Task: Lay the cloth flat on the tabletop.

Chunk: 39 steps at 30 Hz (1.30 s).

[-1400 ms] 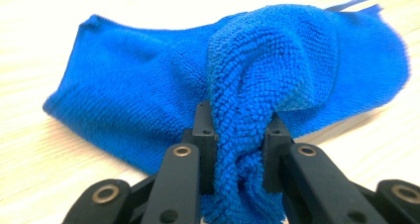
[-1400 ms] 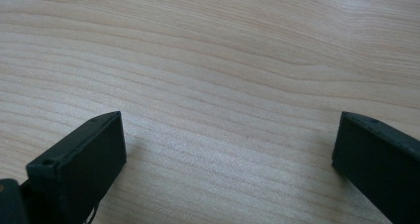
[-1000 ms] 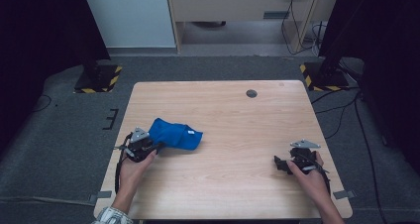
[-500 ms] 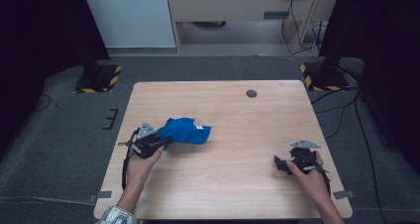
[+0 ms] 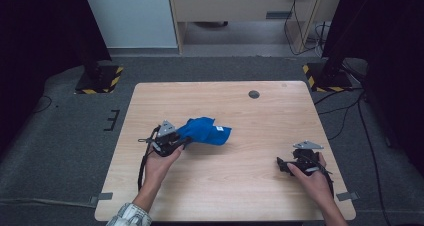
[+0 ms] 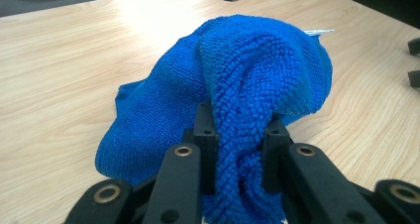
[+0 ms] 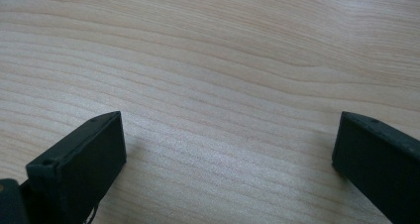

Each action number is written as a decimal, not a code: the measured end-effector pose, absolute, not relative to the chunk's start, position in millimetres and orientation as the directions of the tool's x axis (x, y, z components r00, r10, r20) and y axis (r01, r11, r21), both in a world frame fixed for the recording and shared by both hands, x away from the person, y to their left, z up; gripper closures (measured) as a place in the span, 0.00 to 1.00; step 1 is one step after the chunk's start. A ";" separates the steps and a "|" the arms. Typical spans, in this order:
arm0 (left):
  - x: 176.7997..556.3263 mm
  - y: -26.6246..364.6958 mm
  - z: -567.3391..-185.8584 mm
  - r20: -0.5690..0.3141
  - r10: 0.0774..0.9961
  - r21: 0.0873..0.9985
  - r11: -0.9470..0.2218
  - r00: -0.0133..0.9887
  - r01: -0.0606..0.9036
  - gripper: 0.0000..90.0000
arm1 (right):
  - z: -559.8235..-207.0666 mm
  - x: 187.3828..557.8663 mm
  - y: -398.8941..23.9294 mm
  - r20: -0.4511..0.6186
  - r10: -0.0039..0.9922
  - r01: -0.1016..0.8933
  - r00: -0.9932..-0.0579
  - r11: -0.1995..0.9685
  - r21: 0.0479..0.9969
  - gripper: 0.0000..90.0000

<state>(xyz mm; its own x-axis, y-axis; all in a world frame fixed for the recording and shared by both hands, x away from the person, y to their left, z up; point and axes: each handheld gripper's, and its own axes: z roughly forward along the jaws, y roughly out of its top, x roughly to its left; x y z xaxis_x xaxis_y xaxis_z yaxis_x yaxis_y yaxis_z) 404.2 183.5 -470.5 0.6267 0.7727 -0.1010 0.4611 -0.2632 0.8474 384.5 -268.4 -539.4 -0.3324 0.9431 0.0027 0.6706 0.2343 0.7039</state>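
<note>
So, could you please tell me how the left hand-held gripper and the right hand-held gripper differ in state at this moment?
The left hand-held gripper is shut on the blue cloth, a bunched fold pinched between its jaws; the right hand-held gripper holds nothing. The left one's jaws stand close together, while the right one's stand wide apart above bare wooden table. Both have black jaws and sit low over the same table.

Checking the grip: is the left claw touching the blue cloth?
Touching. The left gripper view shows the left claw clamped on a fold of the blue cloth.
</note>
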 end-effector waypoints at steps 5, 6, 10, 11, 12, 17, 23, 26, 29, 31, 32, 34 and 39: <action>403.0 162.2 -470.2 -0.077 0.751 0.844 -0.301 0.656 0.443 0.84 | -539.4 384.5 -268.4 0.003 0.943 0.670 -0.332 0.234 0.704 0.01; 403.7 157.4 -471.0 -0.078 0.746 0.844 -0.304 0.662 0.442 0.84 | -539.4 384.5 -268.4 0.003 0.943 0.671 -0.332 0.234 0.704 0.01; 407.0 143.6 -473.7 -0.094 0.733 0.839 -0.305 0.674 0.450 0.84 | -539.4 384.5 -268.4 0.003 0.943 0.671 -0.332 0.234 0.704 0.01; 407.5 139.6 -473.8 -0.092 0.730 0.839 -0.310 0.677 0.448 0.84 | -539.4 384.5 -268.4 0.003 0.943 0.671 -0.332 0.234 0.704 0.01; 407.5 139.6 -473.8 -0.092 0.730 0.839 -0.310 0.677 0.448 0.84 | -539.4 384.5 -268.4 0.003 0.943 0.671 -0.332 0.234 0.704 0.01; 407.5 112.5 -476.1 -0.074 0.713 0.837 -0.336 0.697 0.433 0.83 | -539.4 384.5 -268.4 0.003 0.943 0.671 -0.332 0.234 0.704 0.01; 408.6 90.2 -488.4 -0.069 0.702 0.820 -0.365 0.709 0.441 0.83 | -539.3 384.6 -268.5 0.003 0.943 0.671 -0.334 0.236 0.703 0.01; 407.0 81.5 -494.0 -0.047 0.694 0.806 -0.399 0.718 0.438 0.82 | -539.3 384.6 -268.6 0.003 0.942 0.671 -0.334 0.236 0.703 0.01; 404.0 72.8 -503.0 -0.042 0.687 0.790 -0.422 0.726 0.445 0.79 | -539.3 384.7 -268.6 0.003 0.942 0.671 -0.335 0.236 0.703 0.01; 403.5 71.4 -504.4 -0.042 0.682 0.785 -0.430 0.730 0.447 0.73 | -539.2 384.8 -268.5 0.003 0.942 0.671 -0.336 0.237 0.702 0.01; 402.5 69.5 -506.9 -0.044 0.673 0.772 -0.446 0.738 0.453 0.73 | -539.2 384.8 -268.5 0.003 0.942 0.671 -0.336 0.237 0.702 0.01; 399.1 66.6 -511.5 -0.030 0.668 0.764 -0.464 0.744 0.448 0.56 | -538.5 385.5 -269.0 0.007 0.936 0.670 -0.352 0.247 0.700 0.03; 391.1 68.5 -503.7 -0.014 0.653 0.775 -0.471 0.757 0.421 0.30 | -531.3 384.7 -266.8 0.006 0.918 0.644 -0.397 0.274 0.714 0.10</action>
<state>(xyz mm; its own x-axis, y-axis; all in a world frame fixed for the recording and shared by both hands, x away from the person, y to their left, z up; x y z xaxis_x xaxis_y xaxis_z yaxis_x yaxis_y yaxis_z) 391.1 68.5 -503.7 0.7572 0.6530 -0.0144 0.4210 -0.4712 0.7751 384.7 -266.8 -531.3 -0.3968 0.9179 0.0063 0.6442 0.2736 0.7142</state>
